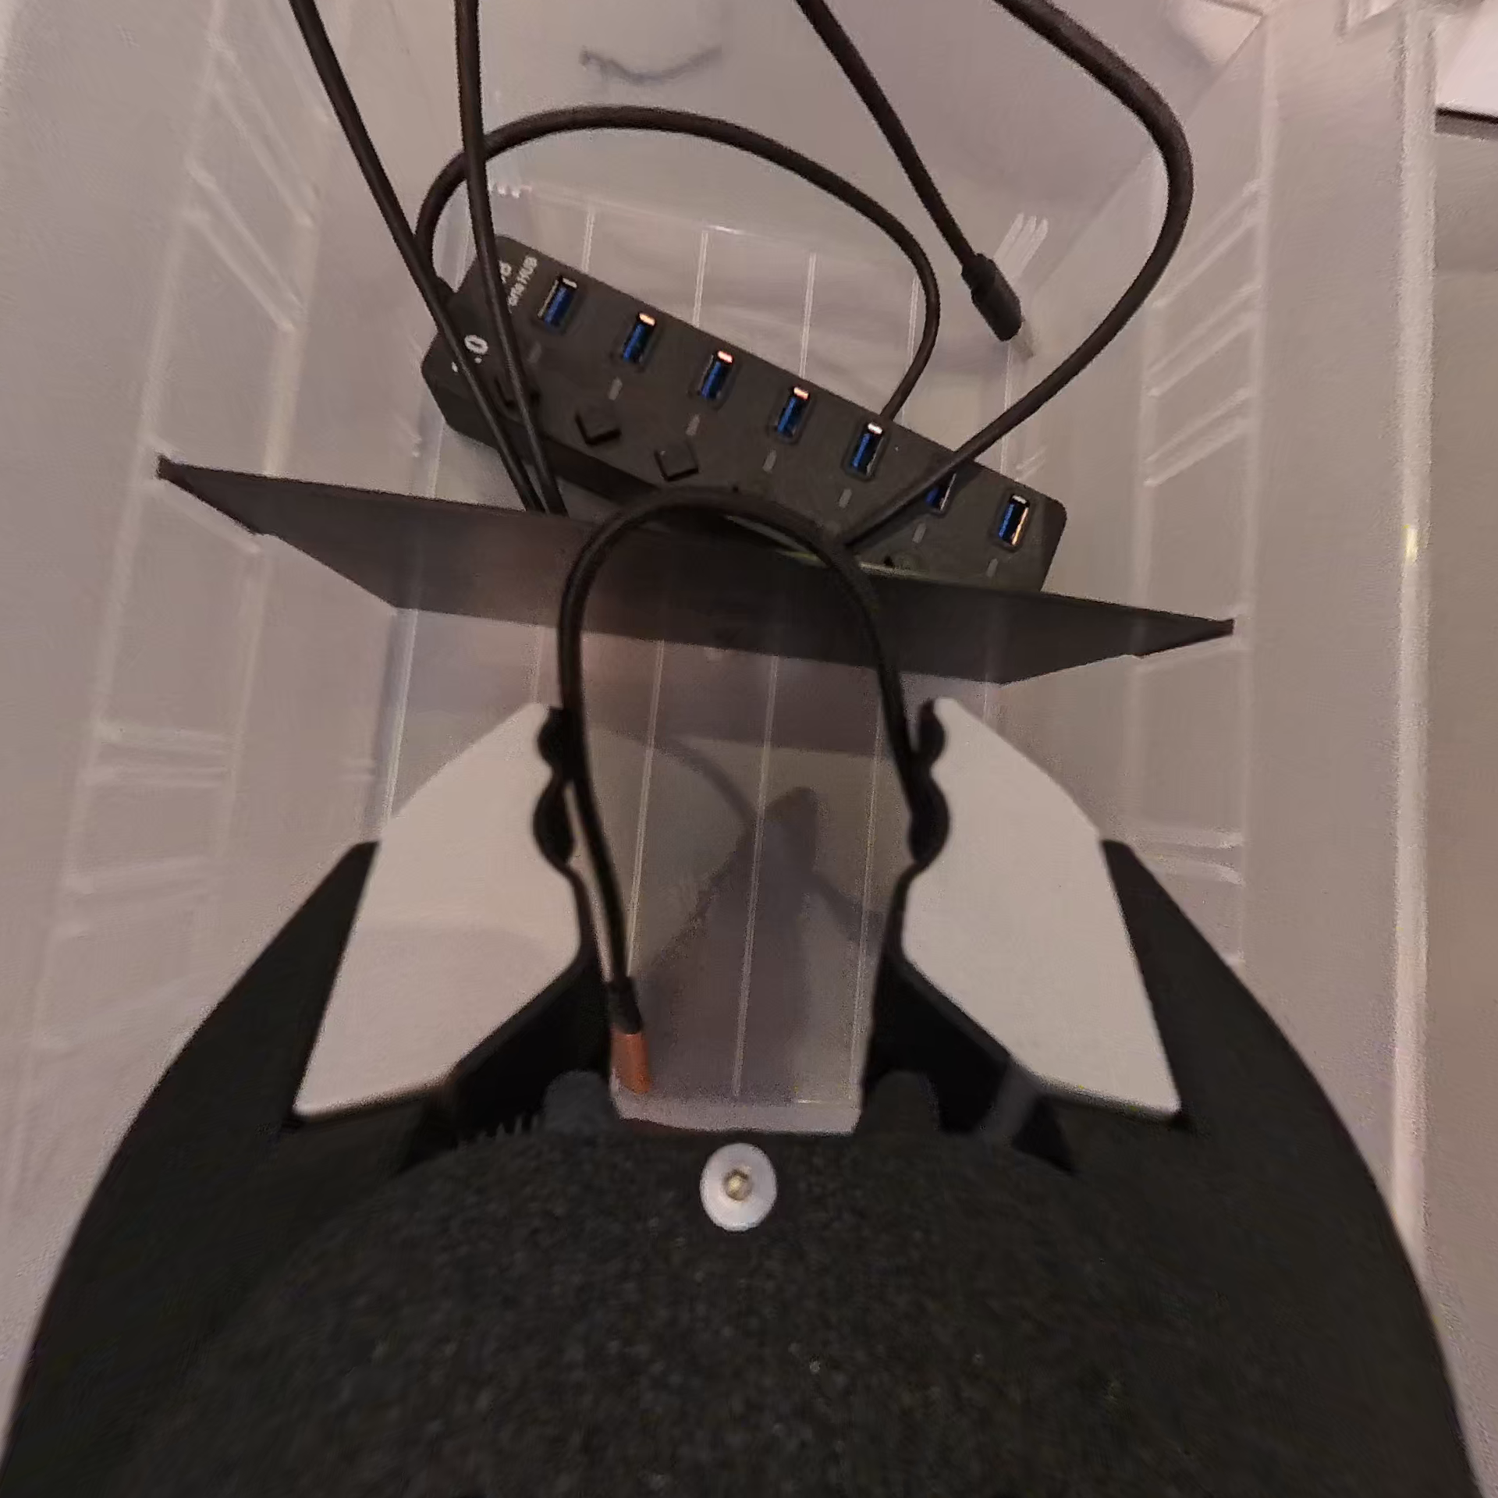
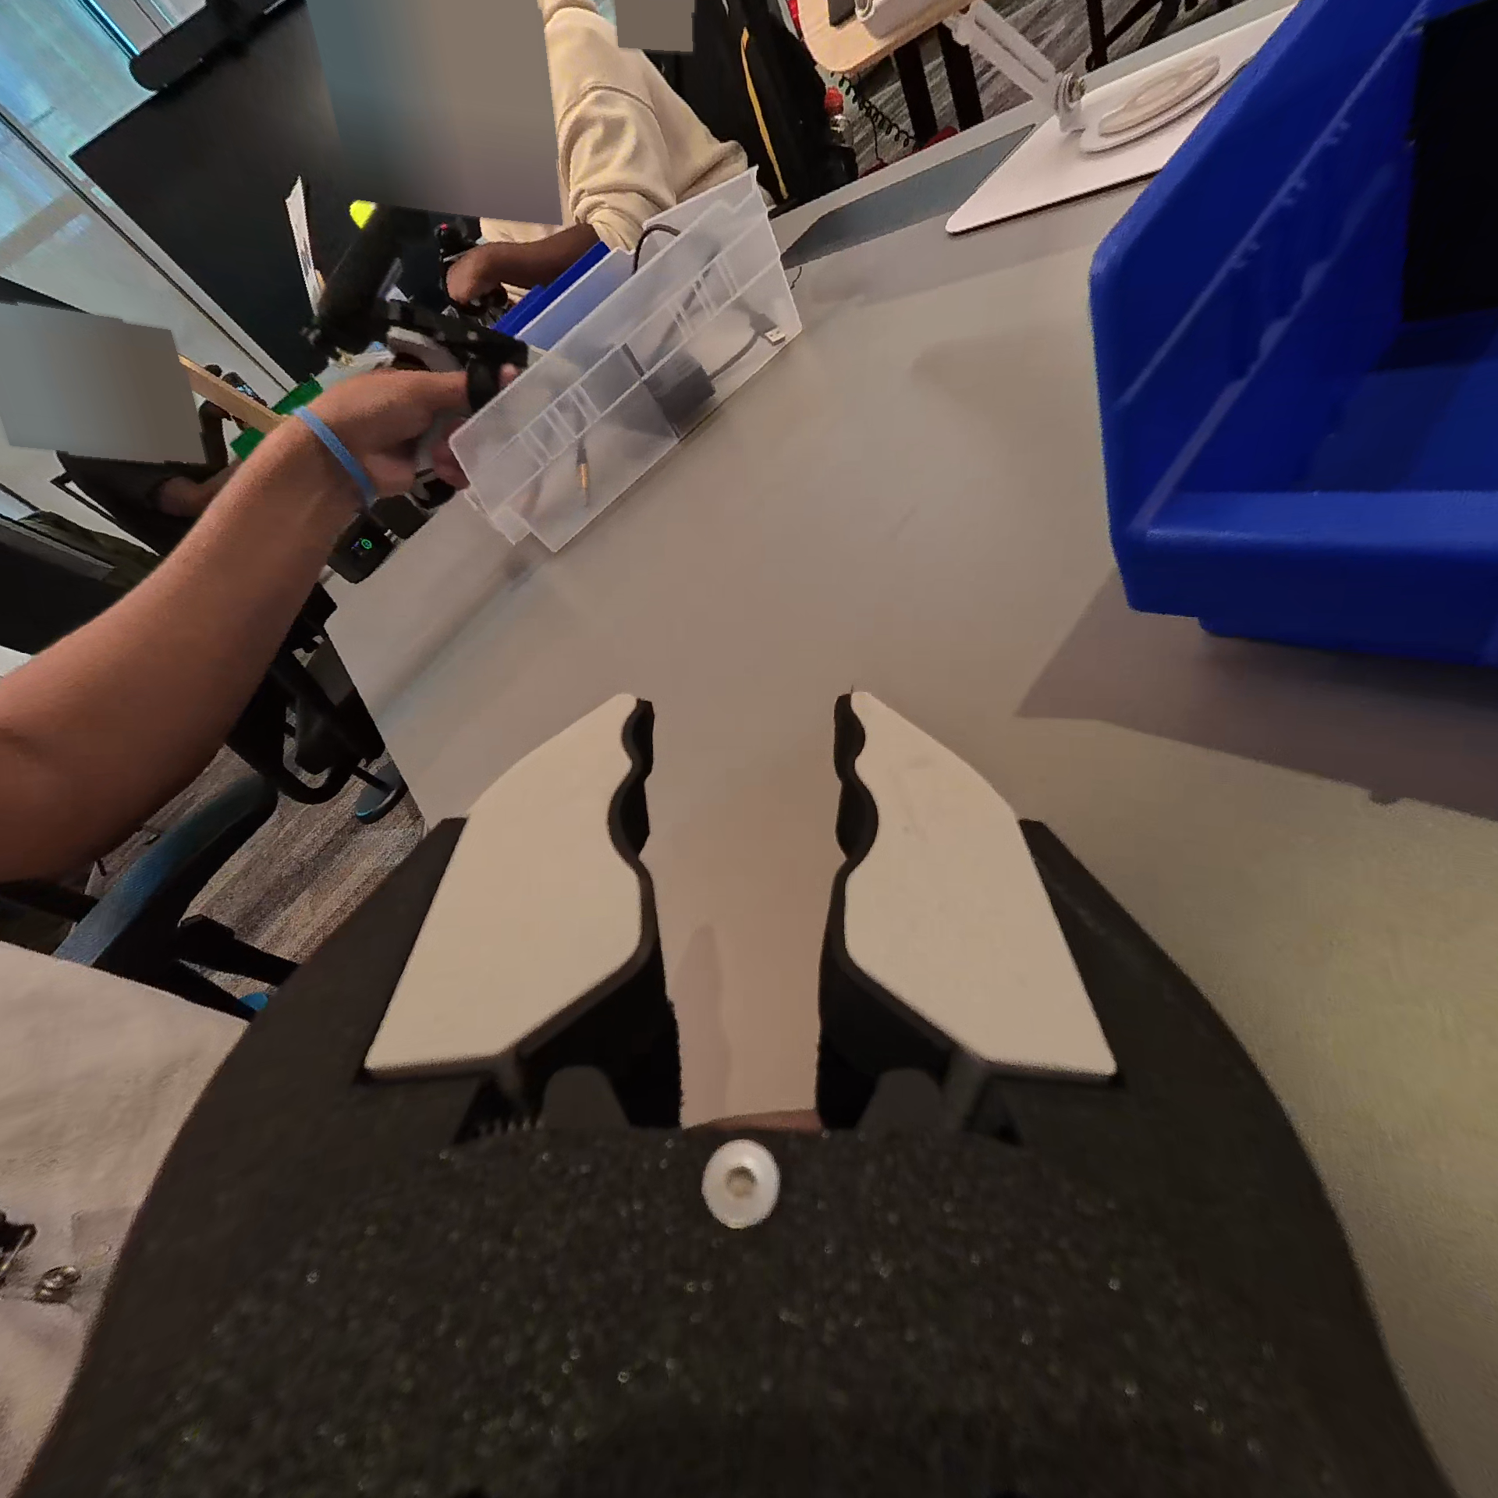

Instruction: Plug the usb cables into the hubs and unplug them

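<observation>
Left hand-held gripper [image 1: 736,713], jaws wide, reaches into a clear bin [image 1: 203,567]; a thin, limp cable [image 1: 579,811] droops between its fingers, ungripped. The hub [image 1: 754,413], rigid and light, lies far inside. Grip cables at the stiff plug [image 1: 993,296]. Right hand-held gripper [image 2: 744,707] hovers over the table [image 2: 932,502], jaws parted and empty.

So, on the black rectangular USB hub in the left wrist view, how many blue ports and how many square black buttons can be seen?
Blue USB ports on the black rectangular hub: 7
Square black buttons in view: 3
Total: 10
</observation>
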A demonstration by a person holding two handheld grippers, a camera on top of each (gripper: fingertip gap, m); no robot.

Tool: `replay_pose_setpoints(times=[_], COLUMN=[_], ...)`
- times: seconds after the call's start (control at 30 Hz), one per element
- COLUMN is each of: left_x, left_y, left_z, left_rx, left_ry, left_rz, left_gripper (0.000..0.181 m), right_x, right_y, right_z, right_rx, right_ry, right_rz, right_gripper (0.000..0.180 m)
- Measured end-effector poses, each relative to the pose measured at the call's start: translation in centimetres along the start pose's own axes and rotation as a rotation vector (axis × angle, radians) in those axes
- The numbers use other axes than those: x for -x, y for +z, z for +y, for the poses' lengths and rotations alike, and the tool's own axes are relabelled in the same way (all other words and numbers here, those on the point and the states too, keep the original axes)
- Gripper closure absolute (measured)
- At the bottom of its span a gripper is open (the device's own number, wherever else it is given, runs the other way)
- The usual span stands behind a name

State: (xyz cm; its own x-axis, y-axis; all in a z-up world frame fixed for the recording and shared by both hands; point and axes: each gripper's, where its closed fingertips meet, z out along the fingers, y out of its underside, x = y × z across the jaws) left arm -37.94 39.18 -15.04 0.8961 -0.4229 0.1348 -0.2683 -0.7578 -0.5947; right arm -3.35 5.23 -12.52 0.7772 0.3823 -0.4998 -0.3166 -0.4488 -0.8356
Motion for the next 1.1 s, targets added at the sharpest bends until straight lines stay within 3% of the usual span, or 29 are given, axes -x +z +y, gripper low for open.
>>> replay_pose_setpoints(times=[0.03, 0.1, 0.13, 0.23, 0.37, 0.43, 0.53, 0.67, 0.83, 1.03, 1.1], left_x=[0.0, -0.5, -0.6, -1.1, -4.6, -9.0, -17.6, -27.9, -33.7, -35.7, -35.6], left_y=[0.0, -0.5, -0.9, -3.3, -9.9, -13.4, -16.3, -14.2, -7.5, -4.6, -4.6], left_z=[-0.2, -0.4, -0.6, -2.1, -6.0, -6.9, -4.7, 2.8, 11.4, 16.6, 16.9], left_rx=[-0.014, -0.047, -0.073, -0.179, -0.404, -0.500, -0.570, -0.531, -0.496, -0.387, -0.343], left_ry=[0.016, 0.078, 0.107, 0.192, 0.455, 0.692, 1.062, 1.420, 1.806, 1.873, 1.804], left_rz=[-0.003, 0.019, 0.016, -0.012, -0.015, 0.033, 0.190, 0.374, 0.340, 0.500, 0.531], left_gripper=[0.113, 0.160, 0.168, 0.173, 0.175, 0.175, 0.175, 0.175, 0.176, 0.175, 0.163], right_x=[0.0, 0.1, 0.1, 0.3, 0.4, 0.4, 0.4, 0.1, -0.4, -0.6, -0.4], right_y=[0.0, -0.1, 0.0, 0.0, 0.1, 0.1, 0.1, -0.1, -0.9, -1.3, -1.3], right_z=[0.0, 0.1, 0.1, 0.2, 0.3, 0.3, 0.3, 0.0, -0.6, -0.7, -0.7], right_rx=[0.001, 0.002, 0.004, 0.011, 0.016, 0.016, 0.012, 0.000, -0.030, -0.044, -0.045], right_ry=[0.001, 0.002, 0.003, -0.002, -0.013, -0.012, -0.014, -0.025, -0.006, 0.004, 0.003], right_rz=[-0.001, -0.002, -0.001, -0.004, -0.003, -0.004, -0.003, 0.018, 0.031, 0.030, 0.022], right_gripper=[0.137, 0.137, 0.137, 0.137, 0.137, 0.137, 0.138, 0.138, 0.139, 0.141, 0.142])
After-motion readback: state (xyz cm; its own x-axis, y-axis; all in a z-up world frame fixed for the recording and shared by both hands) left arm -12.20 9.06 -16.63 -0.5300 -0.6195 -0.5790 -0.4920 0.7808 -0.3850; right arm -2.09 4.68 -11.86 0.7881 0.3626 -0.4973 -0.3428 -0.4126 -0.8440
